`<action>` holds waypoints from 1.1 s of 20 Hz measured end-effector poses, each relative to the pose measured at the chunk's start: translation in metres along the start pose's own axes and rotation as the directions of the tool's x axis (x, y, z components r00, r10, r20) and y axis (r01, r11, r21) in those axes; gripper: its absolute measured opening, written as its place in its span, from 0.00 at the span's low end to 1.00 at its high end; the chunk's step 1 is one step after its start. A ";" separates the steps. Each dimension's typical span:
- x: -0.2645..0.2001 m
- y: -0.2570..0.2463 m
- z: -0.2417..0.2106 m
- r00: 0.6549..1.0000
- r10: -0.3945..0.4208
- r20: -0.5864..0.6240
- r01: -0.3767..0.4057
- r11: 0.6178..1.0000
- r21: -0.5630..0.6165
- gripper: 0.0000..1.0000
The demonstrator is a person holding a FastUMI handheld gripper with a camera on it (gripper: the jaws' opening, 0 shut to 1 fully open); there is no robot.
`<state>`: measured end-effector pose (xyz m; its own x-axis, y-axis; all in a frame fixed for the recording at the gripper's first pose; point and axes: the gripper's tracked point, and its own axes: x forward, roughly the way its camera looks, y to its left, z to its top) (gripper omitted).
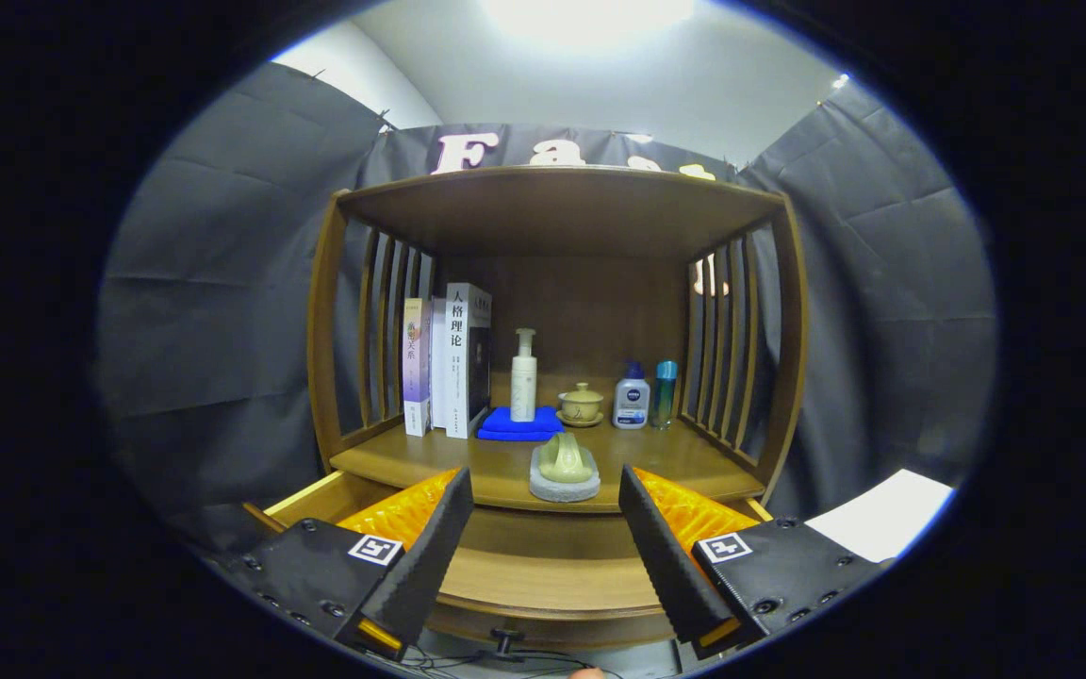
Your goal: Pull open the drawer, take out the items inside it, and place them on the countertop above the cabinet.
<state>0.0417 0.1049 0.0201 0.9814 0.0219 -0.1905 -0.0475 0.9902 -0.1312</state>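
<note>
A small pale-green ceramic piece on a grey stone base (564, 469) sits at the front edge of the cabinet's tabletop (684, 462), centred just beyond the gap between our tool's fingers. We judge it to be an item already out of the drawer, though we cannot confirm that. It looks rigid, glazed and likely slippery on top, fairly heavy for its size and breakable; we would grip it low, across the rough grey base, not the smooth upper part.

Below it the drawer (543, 575) stands pulled open toward us. What we see of its wooden floor is bare; the corners are hidden behind the fingers, so we cannot say whether anything remains inside. A small dark knob (505, 639) shows at its front.

Our tool (543, 528) hangs over the open drawer with its fingers spread wide apart, gripping nothing.

Farther back on the tabletop stand upright books (449, 363), a white pump bottle (524, 375) on a folded blue cloth (517, 424), a lidded tea bowl on its saucer (581, 404), a squat white bottle with a blue cap (632, 398) and a slim teal bottle (664, 394) just beside it. Slatted side panels and a wooden top shelf (562, 203) frame them.
</note>
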 end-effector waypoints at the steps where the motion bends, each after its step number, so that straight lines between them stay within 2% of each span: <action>1: -0.005 -0.001 -0.002 1.000 -0.005 0.014 0.005 1.000 -0.002 0.98; 6: -0.025 -0.001 -0.028 0.999 -0.033 0.040 0.032 0.999 0.029 0.99; 16: -0.046 0.016 -0.088 1.000 -0.011 0.017 0.011 1.000 0.001 1.00; 22: -0.048 0.027 -0.129 0.999 0.001 -0.032 0.000 0.999 0.034 1.00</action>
<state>-0.0303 0.1127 -0.1001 0.9750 0.0187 -0.2216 -0.0413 0.9944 -0.0977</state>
